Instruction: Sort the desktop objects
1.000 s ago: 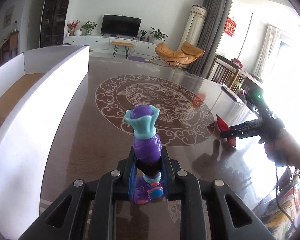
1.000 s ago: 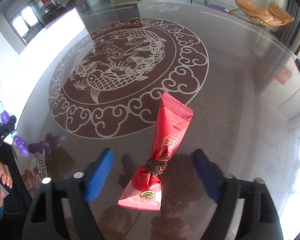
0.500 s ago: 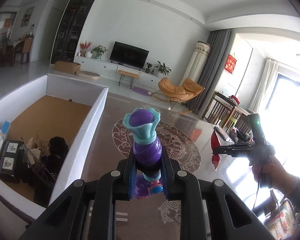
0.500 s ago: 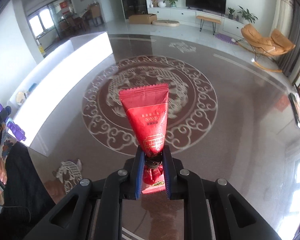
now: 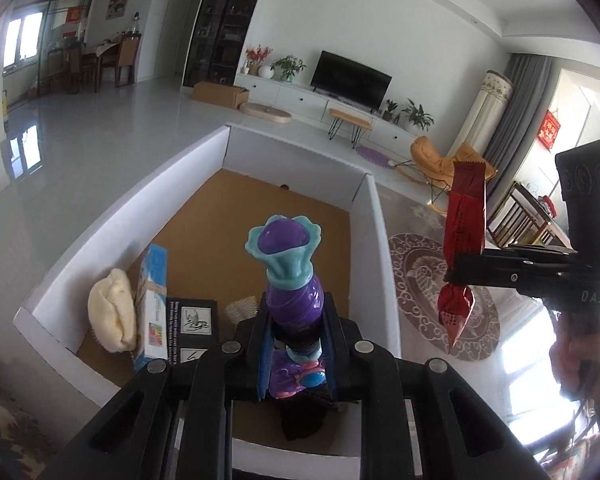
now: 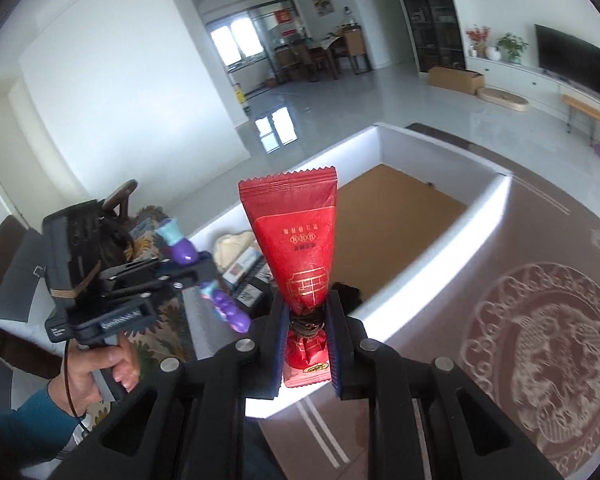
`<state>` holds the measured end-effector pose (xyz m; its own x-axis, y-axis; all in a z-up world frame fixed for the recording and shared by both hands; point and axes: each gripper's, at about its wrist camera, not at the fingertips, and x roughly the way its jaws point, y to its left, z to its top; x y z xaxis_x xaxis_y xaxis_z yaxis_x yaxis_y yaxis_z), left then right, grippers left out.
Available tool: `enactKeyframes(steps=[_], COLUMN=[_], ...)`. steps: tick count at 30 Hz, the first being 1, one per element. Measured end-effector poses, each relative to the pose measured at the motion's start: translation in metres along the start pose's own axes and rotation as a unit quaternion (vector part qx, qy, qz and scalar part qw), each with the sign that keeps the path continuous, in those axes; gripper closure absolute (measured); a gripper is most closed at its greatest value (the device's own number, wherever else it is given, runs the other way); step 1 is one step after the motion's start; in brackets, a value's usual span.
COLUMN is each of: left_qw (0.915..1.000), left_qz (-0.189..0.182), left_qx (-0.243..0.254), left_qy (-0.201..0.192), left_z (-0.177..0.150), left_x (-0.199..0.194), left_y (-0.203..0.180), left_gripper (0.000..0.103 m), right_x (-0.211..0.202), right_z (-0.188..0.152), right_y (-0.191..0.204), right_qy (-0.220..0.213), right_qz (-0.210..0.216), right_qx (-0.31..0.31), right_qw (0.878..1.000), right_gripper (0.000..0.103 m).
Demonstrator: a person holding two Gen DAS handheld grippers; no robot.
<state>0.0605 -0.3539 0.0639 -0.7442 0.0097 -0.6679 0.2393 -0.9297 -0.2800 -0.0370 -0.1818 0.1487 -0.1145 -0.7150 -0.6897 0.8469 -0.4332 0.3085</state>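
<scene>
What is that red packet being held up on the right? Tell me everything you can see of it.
The red packet is a glossy foil pouch with gold print and a zigzag sealed top. A dark band cinches it low down, so it flares above and below. The right gripper pinches it at that band and holds it upright in the air, near the white box. Nothing else touches it.

I see glossy plastic purple-teal toy; shiny crinkled foil on red packet. White box: smooth matt card walls, brown cardboard floor. Table polished, reflective. Left gripper matt black plastic, metal screws.
</scene>
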Motion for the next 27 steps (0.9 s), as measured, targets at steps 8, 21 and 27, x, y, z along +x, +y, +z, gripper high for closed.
enactKeyframes(steps=[8,21,27], left_qw=[0.9938,0.9834,0.9672], left_qz=[0.078,0.170,0.229], left_qx=[-0.022,-0.035,-0.075], left_qy=[0.077,-0.055,-0.079], left_z=[-0.014,-0.019,-0.031], left_x=[0.057,0.014,-0.004], left_y=[0.028,0.012,0.000], left_gripper=[0.058,0.000,0.000], right_x=[0.142,0.081,0.069], right_z=[0.015,0.010,-0.004], right_y=[0.020,0.003,-0.007], right_qy=[0.117,0.034,0.033], right_qz=[-0.028,-0.072,-0.096], right_qx=[-0.002,-0.011,0.001], right_qw=[0.993,0.997,0.995], right_gripper=[0.064,0.003,0.000])
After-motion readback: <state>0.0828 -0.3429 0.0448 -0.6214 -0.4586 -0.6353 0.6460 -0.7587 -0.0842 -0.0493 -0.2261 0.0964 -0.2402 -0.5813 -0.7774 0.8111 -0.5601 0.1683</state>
